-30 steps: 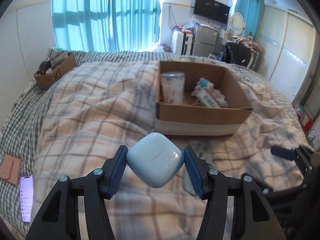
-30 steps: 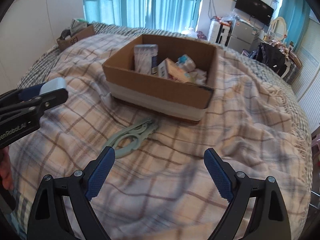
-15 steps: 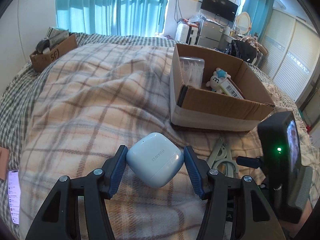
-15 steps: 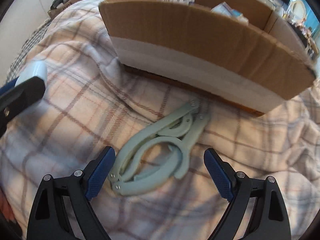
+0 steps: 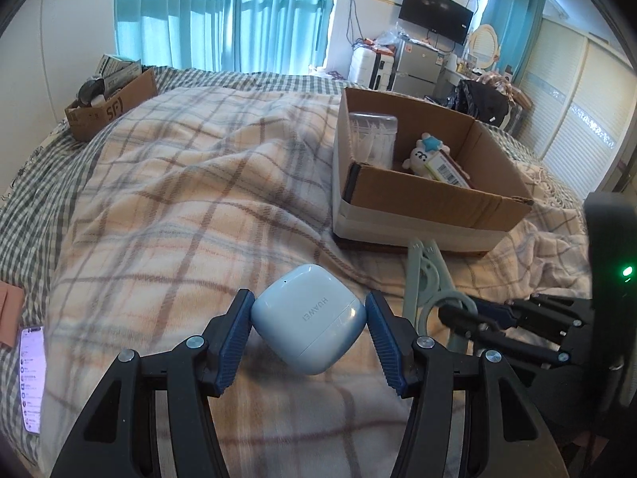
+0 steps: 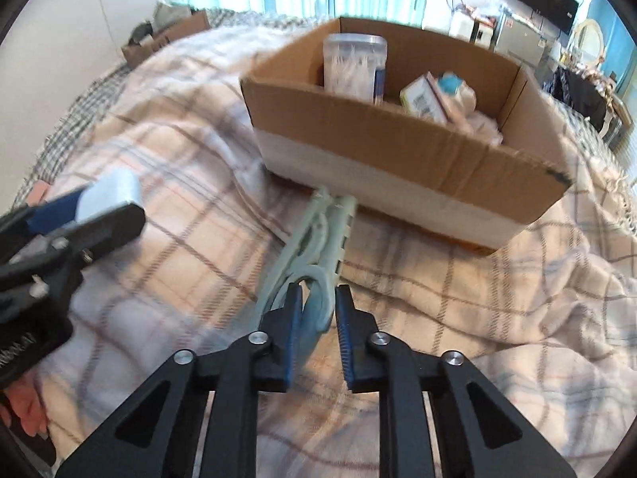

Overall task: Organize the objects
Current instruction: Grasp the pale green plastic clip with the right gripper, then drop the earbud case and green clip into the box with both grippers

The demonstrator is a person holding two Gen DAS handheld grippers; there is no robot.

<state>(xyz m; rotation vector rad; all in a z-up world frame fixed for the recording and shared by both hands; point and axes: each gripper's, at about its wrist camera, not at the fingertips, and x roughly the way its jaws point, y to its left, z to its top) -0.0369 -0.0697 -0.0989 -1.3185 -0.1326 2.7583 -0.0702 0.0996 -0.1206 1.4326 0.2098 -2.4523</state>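
My left gripper (image 5: pixel 308 328) is shut on a pale blue earbud case (image 5: pixel 308 320) and holds it above the plaid blanket; it also shows in the right wrist view (image 6: pixel 109 195). My right gripper (image 6: pixel 316 322) is closed on the near end of a pale green folding hanger (image 6: pixel 314 247), which is raised off the blanket in front of the cardboard box (image 6: pixel 418 163). The hanger (image 5: pixel 428 283) and the right gripper (image 5: pixel 473 314) also show in the left wrist view. The box (image 5: pixel 430 195) holds a clear jar, a plush toy and a small packet.
A phone (image 5: pixel 32 378) lies on the bed's left edge. A smaller cardboard box (image 5: pixel 111 103) of items sits at the far left corner. The plaid blanket (image 5: pixel 199 199) is rumpled around the big box.
My right gripper moved in and closed from wide open onto the hanger, which now stands on edge off the blanket. My left gripper kept hold of the earbud case and shifted left.
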